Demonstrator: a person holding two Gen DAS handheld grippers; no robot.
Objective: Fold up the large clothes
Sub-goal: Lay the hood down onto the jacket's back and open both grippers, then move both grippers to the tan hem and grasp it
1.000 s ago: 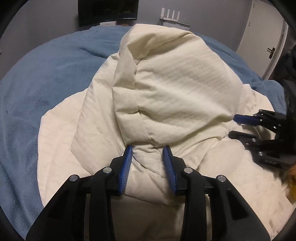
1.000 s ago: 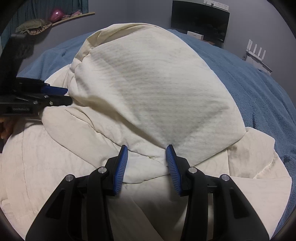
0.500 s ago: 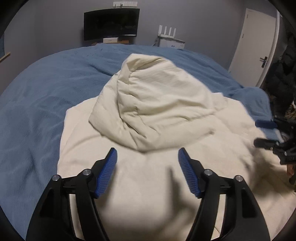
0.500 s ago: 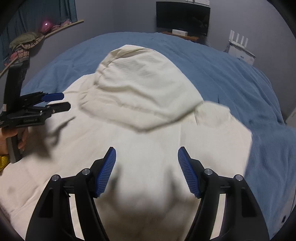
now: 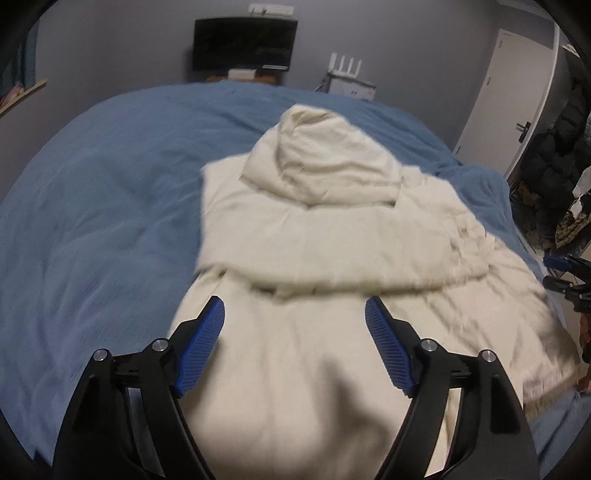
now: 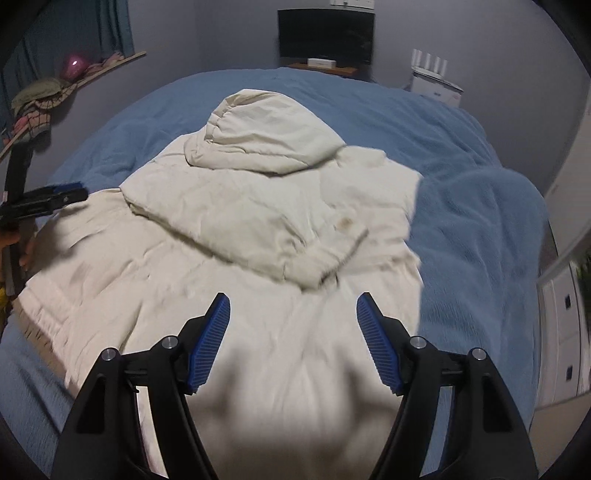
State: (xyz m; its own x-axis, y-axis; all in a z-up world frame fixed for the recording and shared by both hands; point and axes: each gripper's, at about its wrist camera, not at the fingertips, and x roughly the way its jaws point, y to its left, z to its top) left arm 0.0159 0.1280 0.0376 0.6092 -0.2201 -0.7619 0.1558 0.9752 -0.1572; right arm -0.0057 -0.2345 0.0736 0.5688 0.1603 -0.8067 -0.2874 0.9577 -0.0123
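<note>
Cream jacket (image 6: 258,229) lies lengthwise on bed (image 6: 461,192), hood toward television (image 6: 325,37).
Hem cut off; left gripper (image 5: 294,347) opening, right gripper (image 6: 293,341) apart, both empty.

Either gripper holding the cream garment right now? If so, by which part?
Nothing is held. The left gripper, jaws opening, and the right gripper, jaws wide apart, both hang clear above the cream garment, which lies on the blue bedcover.

- grey walls (image 6: 229,40), dim light
- dark monitor (image 5: 245,43) against the far wall
- white door (image 5: 517,96) at right
- teal curtain (image 6: 114,29) above a cluttered shelf (image 6: 66,86)
- white drawers (image 6: 565,332)
</note>
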